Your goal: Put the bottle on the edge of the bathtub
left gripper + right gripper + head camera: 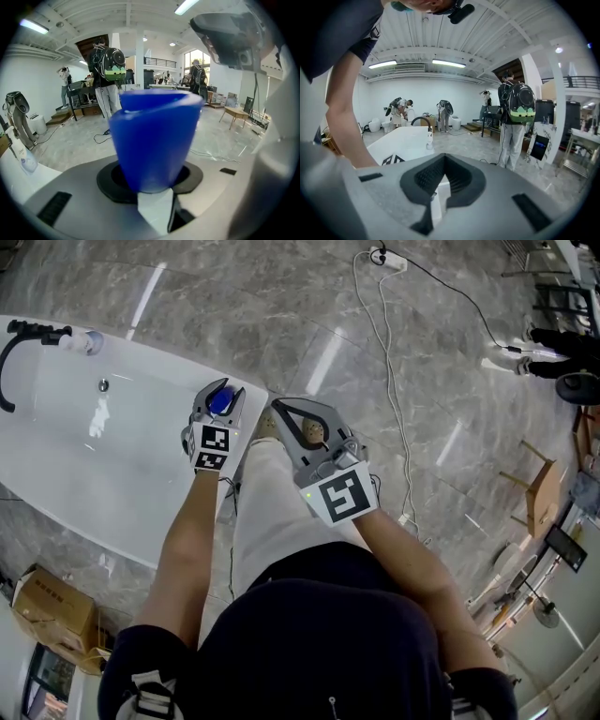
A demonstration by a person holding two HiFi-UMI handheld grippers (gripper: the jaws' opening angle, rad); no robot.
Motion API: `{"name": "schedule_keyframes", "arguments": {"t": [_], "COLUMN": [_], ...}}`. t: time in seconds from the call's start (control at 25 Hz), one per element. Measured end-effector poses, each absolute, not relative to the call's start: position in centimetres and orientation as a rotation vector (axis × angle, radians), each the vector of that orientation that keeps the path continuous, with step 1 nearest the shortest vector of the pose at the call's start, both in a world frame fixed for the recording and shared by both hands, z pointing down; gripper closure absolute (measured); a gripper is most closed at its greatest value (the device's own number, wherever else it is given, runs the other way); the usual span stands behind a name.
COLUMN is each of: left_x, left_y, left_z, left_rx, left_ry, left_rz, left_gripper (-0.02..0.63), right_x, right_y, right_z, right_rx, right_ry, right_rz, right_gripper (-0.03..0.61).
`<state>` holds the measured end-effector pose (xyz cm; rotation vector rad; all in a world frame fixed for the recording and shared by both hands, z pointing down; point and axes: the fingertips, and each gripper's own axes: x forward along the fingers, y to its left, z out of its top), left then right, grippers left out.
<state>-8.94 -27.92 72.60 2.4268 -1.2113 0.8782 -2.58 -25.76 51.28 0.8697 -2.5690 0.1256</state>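
Now, bottle point(220, 401): it is sitting between the jaws of the left gripper point(219, 388), over the near end of the bathtub point(122, 540); whether it is touching the rim I cannot tell.
Left gripper: it is clamping on the bottle, with its jaws standing partly spread around the blue, tapered body that is filling the left gripper view.
Right gripper point(277, 407): its jaws are meeting at the tips and carrying nothing; it is hovering just beside the left one, off the tub.
Weight: the bottle is looking small and plastic, so it is probably handling light.
Surface: the smooth, tapering wall is likely tending to slip along the pads, and it may be giving a little under a squeeze.
Hold: gripping across the body, away from the narrow end, is looking safest.
Rim: the glossy white edge is offering little friction, so the base needs setting flat.
Second bottle point(80, 340): it is standing at the far end, beside the black tap point(19, 343).
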Motion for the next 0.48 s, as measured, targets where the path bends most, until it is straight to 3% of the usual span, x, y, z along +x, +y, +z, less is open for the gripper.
{"name": "schedule_keyframes", "arguments": {"t": [0.48], "left_x": [-8.07], "left_y": [-28.2], "left_z": [71.96], "left_rx": [2.465], "left_ry": [-1.143], "left_rz": [0.803], "left_gripper": [0.429], "right_x": [-2.81], "right_y": [-25.97], "right_z": [50.93], "right_rx": [0.871], "right_ry": [-2.57], "right_rz": [0.111], "right_gripper": [0.577]}}
